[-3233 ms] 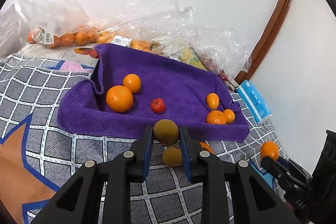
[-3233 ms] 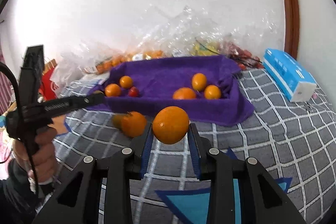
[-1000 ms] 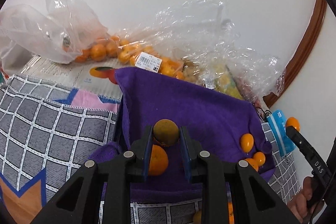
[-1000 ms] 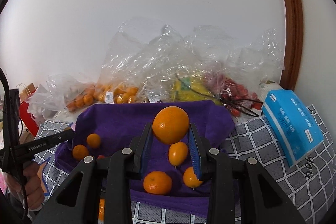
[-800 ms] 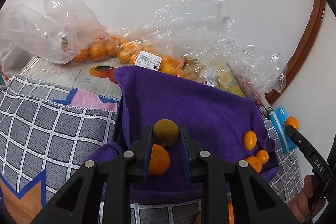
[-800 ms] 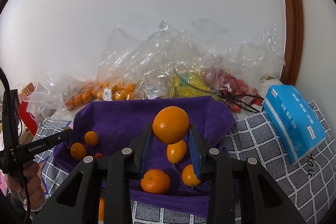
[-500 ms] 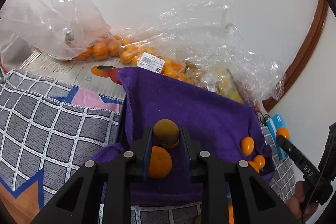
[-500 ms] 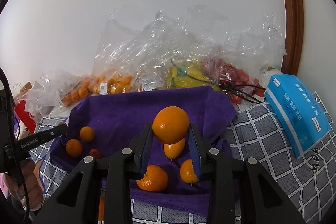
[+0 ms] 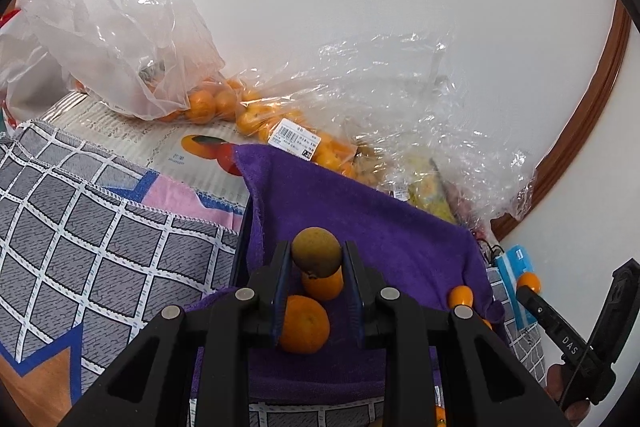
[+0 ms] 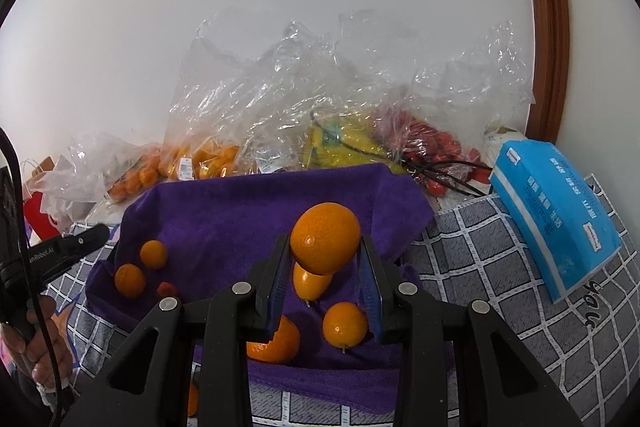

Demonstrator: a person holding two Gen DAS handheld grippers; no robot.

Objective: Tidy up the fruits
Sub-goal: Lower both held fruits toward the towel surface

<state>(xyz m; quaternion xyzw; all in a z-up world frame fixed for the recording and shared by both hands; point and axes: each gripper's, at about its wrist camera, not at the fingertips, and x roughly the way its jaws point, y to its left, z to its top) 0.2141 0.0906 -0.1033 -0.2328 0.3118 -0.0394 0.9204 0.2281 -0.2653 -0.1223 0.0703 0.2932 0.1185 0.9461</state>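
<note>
My left gripper (image 9: 316, 259) is shut on a brownish-green round fruit (image 9: 316, 251) and holds it over the left end of the purple towel-lined tray (image 9: 400, 239). Two oranges (image 9: 304, 325) lie right below it. My right gripper (image 10: 325, 259) is shut on an orange (image 10: 325, 238) above the tray's right end (image 10: 240, 219), over three orange fruits (image 10: 345, 323). Two small oranges (image 10: 130, 279) and a red fruit (image 10: 167, 289) lie at the tray's left. The right gripper's tip with its orange (image 9: 528, 282) shows at the right of the left wrist view.
Clear plastic bags of oranges (image 9: 208, 105), yellow fruit (image 10: 340, 143) and red fruit (image 10: 432, 143) lie behind the tray by the wall. A blue tissue pack (image 10: 556, 211) lies at the right. The checked cloth (image 9: 80, 227) covers the surface. An orange (image 10: 193, 399) lies in front of the tray.
Both grippers have moved forward from in front of the tray to above it, each still holding its fruit. In the last half second they dipped slightly closer to the tray.
</note>
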